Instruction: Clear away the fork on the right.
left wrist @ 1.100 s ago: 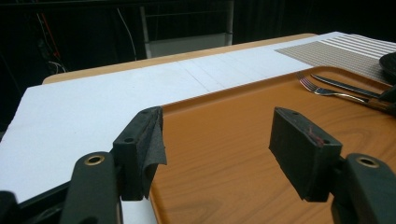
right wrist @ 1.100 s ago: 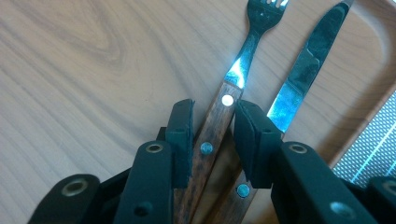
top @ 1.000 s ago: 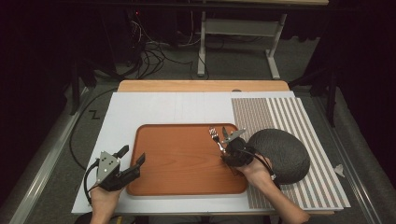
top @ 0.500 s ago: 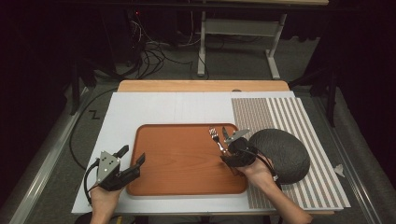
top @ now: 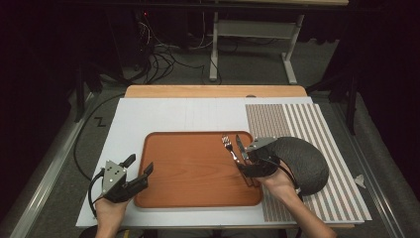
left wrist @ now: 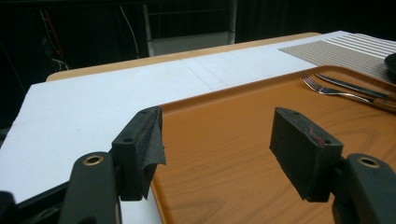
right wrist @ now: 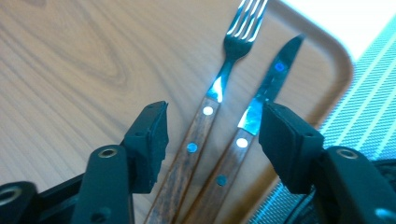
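The left gripper (top: 134, 171) is resting at the tray's (top: 188, 193) near left corner, its jaws standing wide with nothing between them, well apart from the cutlery. By the tray's right edge the fork (right wrist: 219, 88) and knife (right wrist: 261, 98) are lying side by side, long axes parallel, tips pointing toward the far edge. The right gripper (right wrist: 212, 140) is the nearer one, sitting over their wooden handles; its jaws have just been opening and are straddling both handles without pressing on them. Against a second ago both hands are sitting in much the same spots, and the cutlery lies where it did.
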Available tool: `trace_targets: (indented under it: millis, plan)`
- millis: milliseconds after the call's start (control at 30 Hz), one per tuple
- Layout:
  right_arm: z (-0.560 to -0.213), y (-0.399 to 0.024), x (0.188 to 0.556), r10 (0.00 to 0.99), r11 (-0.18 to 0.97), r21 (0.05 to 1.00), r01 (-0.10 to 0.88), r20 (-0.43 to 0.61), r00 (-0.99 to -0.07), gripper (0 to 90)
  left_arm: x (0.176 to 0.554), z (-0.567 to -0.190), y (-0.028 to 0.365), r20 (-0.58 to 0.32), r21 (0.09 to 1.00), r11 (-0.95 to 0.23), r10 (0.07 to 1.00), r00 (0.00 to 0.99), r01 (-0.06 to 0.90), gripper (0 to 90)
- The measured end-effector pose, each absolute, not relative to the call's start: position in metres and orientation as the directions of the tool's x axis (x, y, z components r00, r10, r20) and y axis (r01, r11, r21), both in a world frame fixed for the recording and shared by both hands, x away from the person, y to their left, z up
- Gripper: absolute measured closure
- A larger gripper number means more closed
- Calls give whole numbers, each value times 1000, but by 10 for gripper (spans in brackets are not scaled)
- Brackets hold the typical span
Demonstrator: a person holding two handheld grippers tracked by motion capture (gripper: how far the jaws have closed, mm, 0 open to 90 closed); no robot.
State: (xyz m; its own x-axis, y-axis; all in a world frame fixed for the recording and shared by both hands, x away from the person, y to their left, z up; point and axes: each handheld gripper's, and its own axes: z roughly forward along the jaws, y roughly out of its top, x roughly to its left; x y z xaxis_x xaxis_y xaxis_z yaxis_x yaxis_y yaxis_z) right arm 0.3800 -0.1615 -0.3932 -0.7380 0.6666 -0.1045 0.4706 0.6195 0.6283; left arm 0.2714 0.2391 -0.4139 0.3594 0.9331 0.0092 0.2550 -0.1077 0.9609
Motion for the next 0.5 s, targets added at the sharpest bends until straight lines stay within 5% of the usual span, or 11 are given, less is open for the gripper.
trace_targets:
  millis: [500]
  plan:
    - [-385,-192,369,728,511,729,455,-85,-681,401,270,-413,241,-6,965,-91,930,367,245,346]
